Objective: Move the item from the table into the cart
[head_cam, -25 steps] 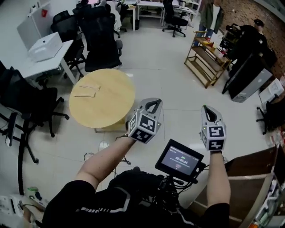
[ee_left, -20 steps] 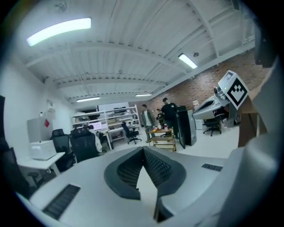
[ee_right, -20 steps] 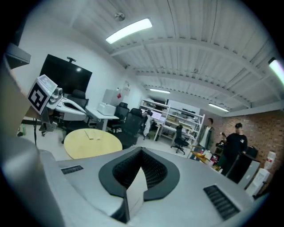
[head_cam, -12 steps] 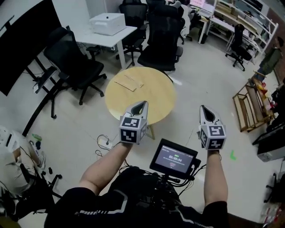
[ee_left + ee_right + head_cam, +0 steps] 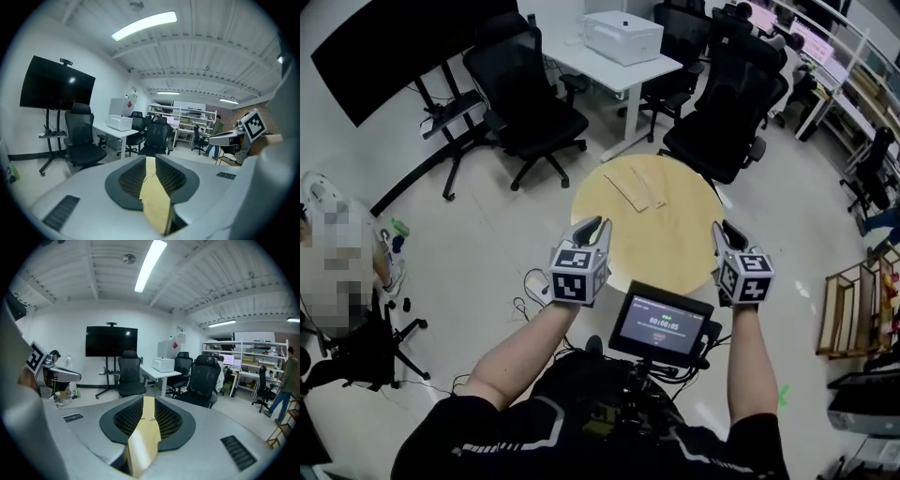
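Two flat brown card pieces (image 5: 637, 190) lie on the far half of a round wooden table (image 5: 666, 246) in the head view. My left gripper (image 5: 592, 225) hovers at the table's near left edge, my right gripper (image 5: 724, 228) at its near right edge. Both are well short of the card pieces. Both pairs of jaws have just been opening and hold nothing. In the left gripper view (image 5: 150, 161) and the right gripper view (image 5: 148, 401), only the yellow tabletop (image 5: 143, 446) shows through the gap.
Black office chairs (image 5: 534, 117) (image 5: 727, 103) stand behind the table, with a white desk carrying a white box (image 5: 623, 37) beyond. A black screen on a stand (image 5: 394, 37) is at the far left. A wooden shelf rack (image 5: 853, 309) stands right. Cables (image 5: 534, 281) lie on the floor.
The view has swung so the round table now lies straight ahead between both grippers. The left gripper has rolled upright. Both pairs of jaws have parted.
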{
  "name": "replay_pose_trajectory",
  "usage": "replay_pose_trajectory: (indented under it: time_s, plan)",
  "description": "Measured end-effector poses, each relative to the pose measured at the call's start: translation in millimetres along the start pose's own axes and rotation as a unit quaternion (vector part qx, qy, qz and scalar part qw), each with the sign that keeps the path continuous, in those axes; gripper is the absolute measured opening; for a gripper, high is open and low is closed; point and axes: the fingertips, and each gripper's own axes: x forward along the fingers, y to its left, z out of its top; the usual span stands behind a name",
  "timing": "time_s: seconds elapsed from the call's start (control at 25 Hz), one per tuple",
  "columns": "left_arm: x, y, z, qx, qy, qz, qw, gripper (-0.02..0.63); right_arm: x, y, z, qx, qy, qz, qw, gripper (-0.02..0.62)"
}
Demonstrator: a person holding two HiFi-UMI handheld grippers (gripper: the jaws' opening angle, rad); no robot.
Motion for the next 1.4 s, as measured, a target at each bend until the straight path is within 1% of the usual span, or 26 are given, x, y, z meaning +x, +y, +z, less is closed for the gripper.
replay_pose_trajectory:
  time_s: [0.04,0.08,0.12,0.24,0.28,0.36,0.44,0.52,0.6,0.68,0.72,0.8,0.88,0.92,0.96,1.08,1.16,1.32,1.4]
  plan:
    - [16,16,1,-0.006,0.005,0.005,1.0,0.081,28,2,4,-0.004,0.007,0.01,1.0,0.077]
    - [35,30,2,-0.014,0.01,0.008,0.9998,0.081,55,2,7,-0.006,0.015,0.021,1.0,0.132]
    - [58,45,3,-0.022,0.015,0.01,0.9996,0.081,86,1,9,-0.007,0.023,0.032,0.999,0.155]
    - [150,95,9,-0.049,0.05,0.014,0.9975,0.083,202,-18,18,0.007,0.055,0.057,0.997,0.155]
    - [183,102,10,-0.06,0.061,0.017,0.9962,0.099,238,-34,18,0.016,0.067,0.068,0.995,0.155]
    - [244,91,4,-0.075,0.078,0.026,0.9938,0.1,290,-77,6,0.033,0.085,0.096,0.991,0.202]
    - [295,75,-16,-0.084,0.092,0.043,0.9912,0.1,331,-114,-21,0.048,0.099,0.12,0.987,0.202]
    - [345,86,-42,-0.104,0.111,0.064,0.9862,0.1,388,-131,-54,0.051,0.125,0.141,0.981,0.202]
    - [404,123,-47,-0.121,0.132,0.078,0.9807,0.1,467,-137,-65,0.044,0.157,0.155,0.974,0.202]
    - [456,165,-37,-0.135,0.154,0.087,0.975,0.1,542,-137,-55,0.046,0.182,0.163,0.969,0.202]
    - [474,181,-34,-0.144,0.163,0.09,0.9719,0.1,568,-136,-51,0.049,0.191,0.167,0.966,0.203]
    - [497,198,-42,-0.158,0.176,0.095,0.9669,0.1,602,-133,-55,0.047,0.204,0.171,0.963,0.202]
    - [520,212,-56,-0.159,0.185,0.102,0.9643,0.1,632,-135,-69,0.038,0.219,0.172,0.96,0.203]
    - [536,222,-62,-0.158,0.191,0.108,0.9628,0.1,651,-137,-76,0.04,0.229,0.173,0.957,0.246]
    - [553,234,-68,-0.158,0.197,0.114,0.9608,0.1,672,-140,-81,0.047,0.239,0.175,0.954,0.273]
    - [597,265,-90,-0.168,0.222,0.13,0.9516,0.1,727,-146,-98,0.062,0.268,0.181,0.944,0.273]
    - [620,280,-101,-0.182,0.23,0.135,0.9466,0.1,756,-147,-115,0.052,0.294,0.182,0.937,0.273]
    - [655,301,-120,-0.19,0.246,0.127,0.942,0.1,800,-139,-161,0.019,0.344,0.182,0.921,0.273]
    - [660,312,-127,-0.199,0.25,0.119,0.9402,0.1,815,-128,-173,0.006,0.353,0.178,0.918,0.273]
